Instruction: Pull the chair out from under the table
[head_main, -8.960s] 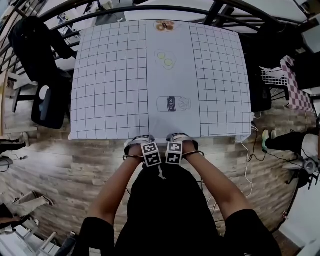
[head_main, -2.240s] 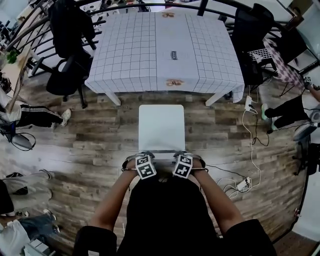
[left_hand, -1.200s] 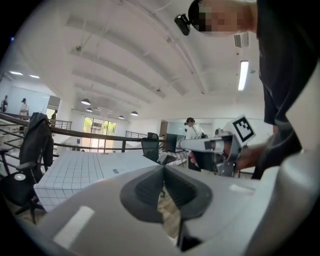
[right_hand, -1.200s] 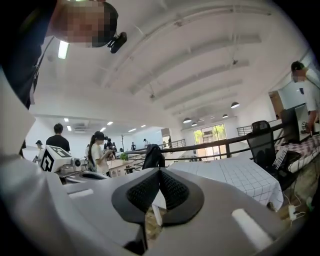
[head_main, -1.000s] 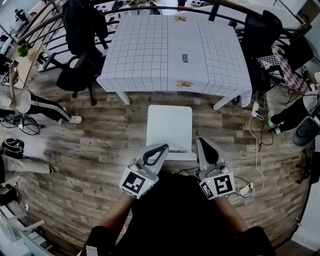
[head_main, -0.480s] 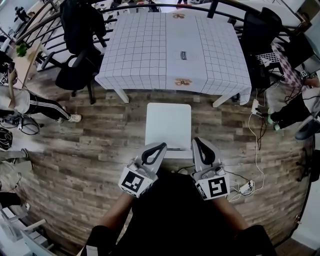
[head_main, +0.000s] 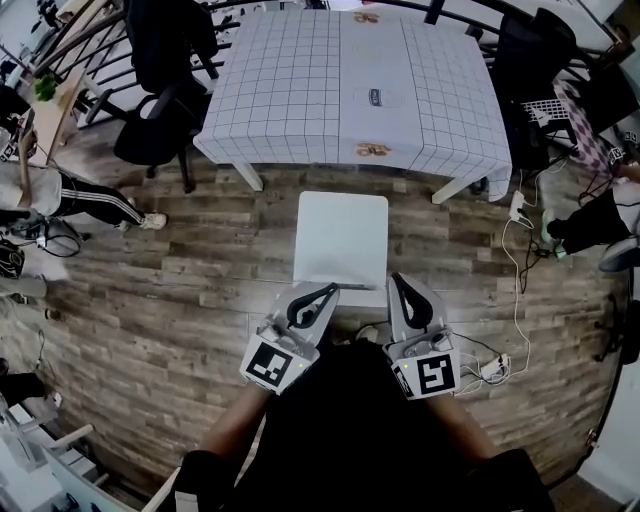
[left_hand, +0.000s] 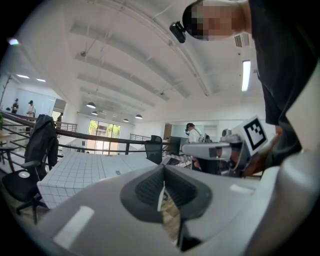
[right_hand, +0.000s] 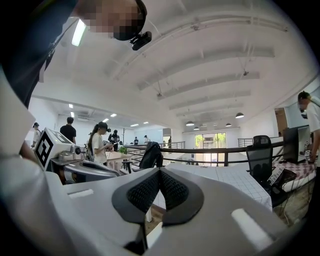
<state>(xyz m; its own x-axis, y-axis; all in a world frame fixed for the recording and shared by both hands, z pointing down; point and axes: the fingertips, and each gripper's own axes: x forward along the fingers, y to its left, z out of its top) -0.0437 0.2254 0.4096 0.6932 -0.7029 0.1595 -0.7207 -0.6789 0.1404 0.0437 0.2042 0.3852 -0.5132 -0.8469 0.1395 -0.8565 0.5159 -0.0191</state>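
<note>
The white chair (head_main: 342, 240) stands on the wooden floor, clear of the table (head_main: 290, 100) with its checked cloth. My left gripper (head_main: 330, 290) hovers over the chair's near edge, shut, with nothing held. My right gripper (head_main: 398, 282) hangs just right of it, also shut and empty. In the left gripper view the pads of my left gripper (left_hand: 162, 185) meet, with the table (left_hand: 85, 172) far ahead and the right gripper (left_hand: 210, 149) alongside. In the right gripper view the pads of my right gripper (right_hand: 159, 176) are pressed together, and the left gripper (right_hand: 85, 172) shows at the left.
A black office chair (head_main: 165, 120) with a jacket stands left of the table, another (head_main: 530, 70) to its right. A power strip and cables (head_main: 495, 368) lie on the floor at the right. A person's legs (head_main: 90, 200) stretch in from the left. A railing runs behind the table.
The chair has come out from under the table to open floor. Both grippers have left its near edge and risen. Over the last second they have hardly moved.
</note>
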